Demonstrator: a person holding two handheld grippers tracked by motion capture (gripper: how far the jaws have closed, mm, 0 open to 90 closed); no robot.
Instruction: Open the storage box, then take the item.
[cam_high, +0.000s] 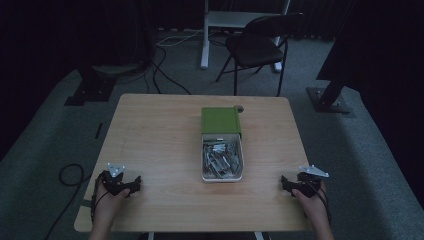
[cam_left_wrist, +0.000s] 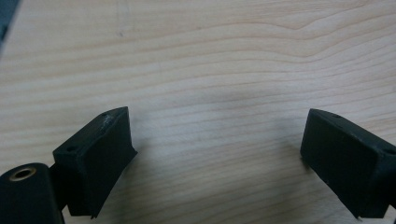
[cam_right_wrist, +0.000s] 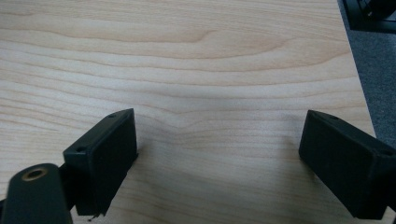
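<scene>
The left gripper (cam_high: 121, 184) rests at the near left of the table (cam_high: 155, 130), jaws spread wide with nothing but bare wood between them, as its own view (cam_left_wrist: 217, 154) confirms. To its right and a little farther out, well apart from it, sits a white tray (cam_high: 222, 176) heaped with small grey metal pieces (cam_high: 221, 157); what they are is too small to tell. A green lid or sleeve (cam_high: 220, 120) covers the tray's far end, with a small dark round thing (cam_high: 238, 108) touching its far right corner. Farther right, the right gripper (cam_high: 296, 184) sits as far to the tray's right as the left one sits to its left, likewise wide open and empty (cam_right_wrist: 217, 154). Judging by this, the work has not begun: both hands are parked, the tray is untouched, and everything remains to do.
</scene>
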